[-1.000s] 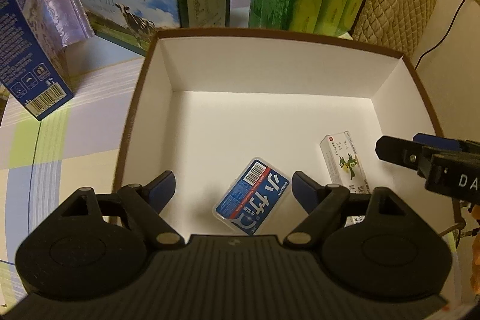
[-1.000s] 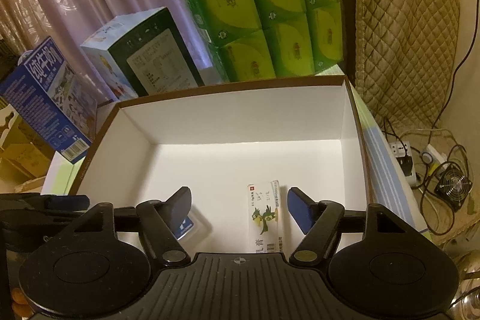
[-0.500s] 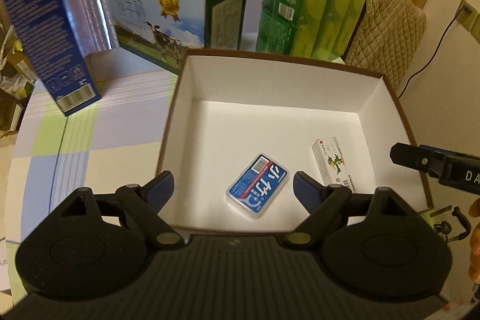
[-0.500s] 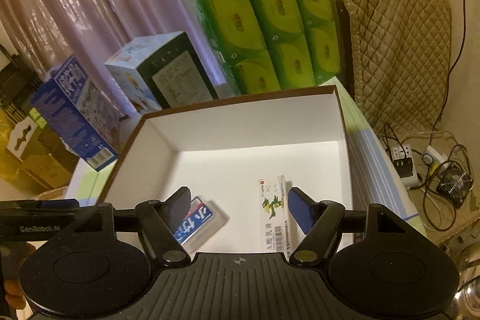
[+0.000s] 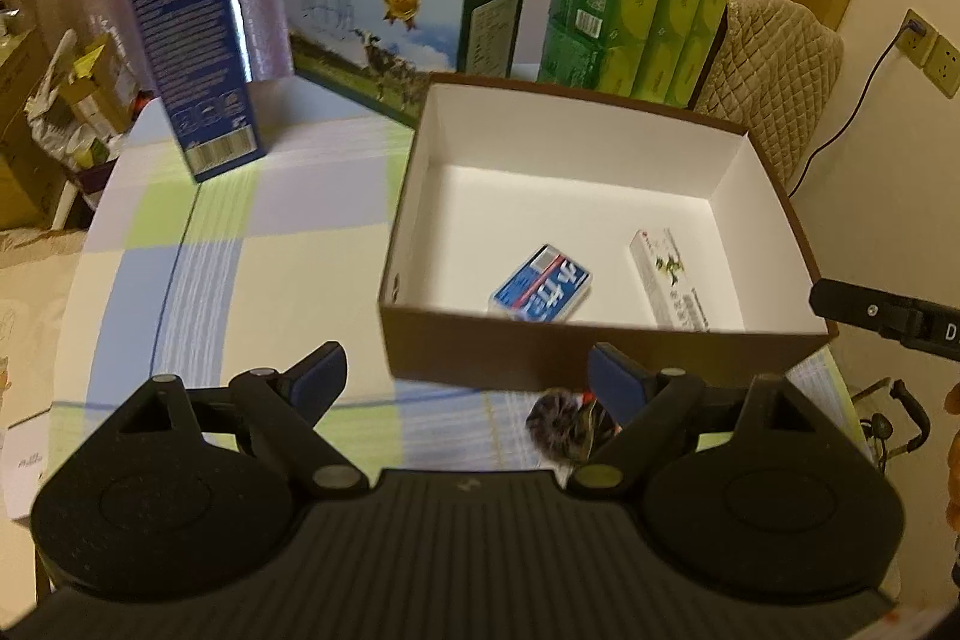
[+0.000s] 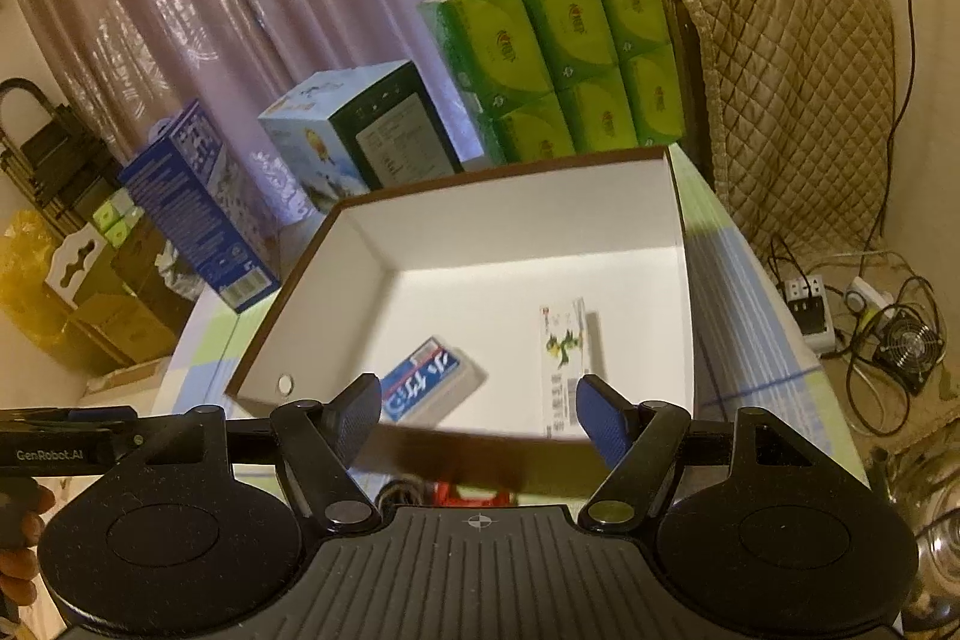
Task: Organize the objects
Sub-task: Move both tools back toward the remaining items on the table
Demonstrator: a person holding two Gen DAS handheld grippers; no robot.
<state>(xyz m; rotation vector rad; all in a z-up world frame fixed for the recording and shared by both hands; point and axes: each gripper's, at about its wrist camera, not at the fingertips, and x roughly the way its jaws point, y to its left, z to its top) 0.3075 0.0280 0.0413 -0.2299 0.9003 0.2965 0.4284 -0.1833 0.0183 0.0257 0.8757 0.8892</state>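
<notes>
The fingers of the left gripper (image 5: 465,376) and right gripper (image 6: 478,412) were held apart and empty before the brown box (image 5: 600,346), where a blue packet (image 5: 540,291) and white carton (image 5: 669,277) lay.

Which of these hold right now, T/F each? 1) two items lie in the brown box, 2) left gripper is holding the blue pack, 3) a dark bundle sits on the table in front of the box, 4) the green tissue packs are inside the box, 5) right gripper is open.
1) True: the blue pack and the white carton lie in the brown box.
2) False: the left gripper is open and empty, outside the box.
3) True: the dark bundle sits on the table.
4) False: the green tissue packs stand behind the box.
5) True: the right gripper is open.
</notes>
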